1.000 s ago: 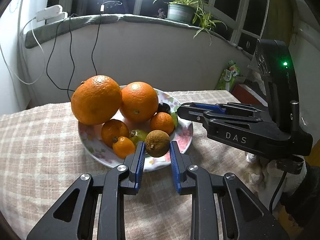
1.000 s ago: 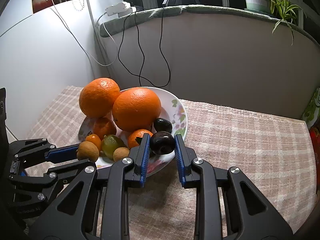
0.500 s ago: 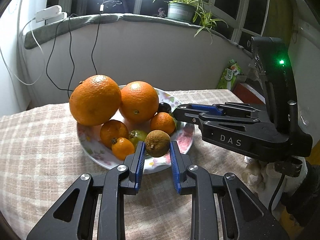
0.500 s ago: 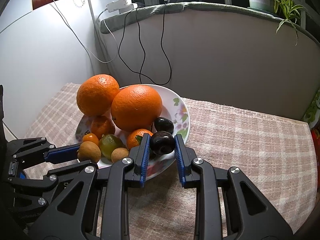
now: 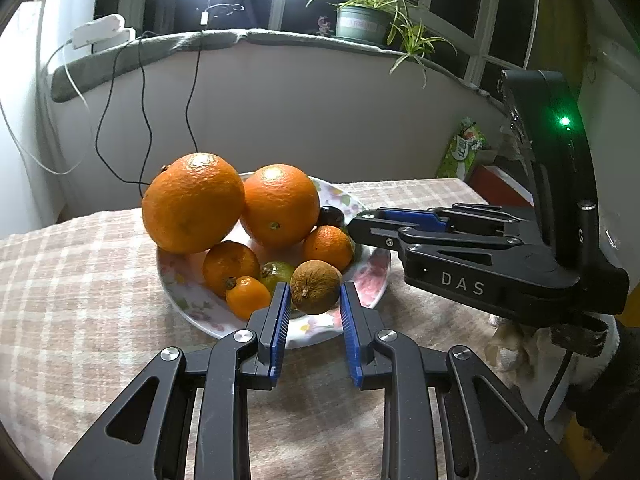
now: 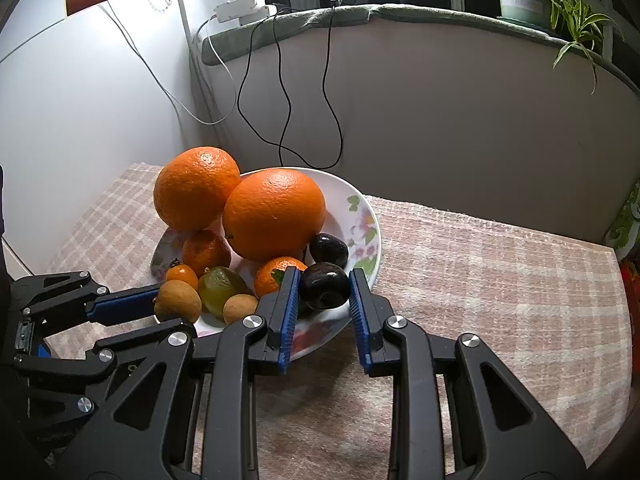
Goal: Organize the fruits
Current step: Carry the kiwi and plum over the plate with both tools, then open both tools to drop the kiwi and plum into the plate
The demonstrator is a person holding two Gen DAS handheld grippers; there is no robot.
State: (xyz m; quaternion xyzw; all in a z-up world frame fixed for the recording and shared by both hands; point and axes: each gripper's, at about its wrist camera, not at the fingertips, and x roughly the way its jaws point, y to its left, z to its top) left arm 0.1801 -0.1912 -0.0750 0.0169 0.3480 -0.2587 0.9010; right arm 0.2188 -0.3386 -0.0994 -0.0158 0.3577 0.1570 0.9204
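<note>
A flowered white plate [image 5: 370,276] [image 6: 360,216] on the checked tablecloth holds two big oranges [image 5: 194,202] [image 5: 280,204], small tangerines [image 5: 230,266], a green fruit [image 6: 218,290] and dark plums [image 6: 329,248]. My left gripper [image 5: 314,294] is shut on a brown kiwi-like fruit [image 5: 316,286] over the plate's near rim; it also shows in the right wrist view [image 6: 178,300]. My right gripper [image 6: 323,286] is shut on a dark plum [image 6: 324,285] over the plate's right part; it shows from the side in the left wrist view [image 5: 360,220].
The checked tablecloth [image 6: 500,280] covers the table. A curved grey wall [image 6: 440,120] with hanging black cables [image 6: 284,100] stands behind. A potted plant [image 5: 364,20] sits on the ledge. A green packet [image 5: 460,152] lies at the far right.
Both grippers keep their fruit and have drifted slightly relative to the plate; the right gripper sits a little higher in the left wrist view. The fruit pile has not moved.
</note>
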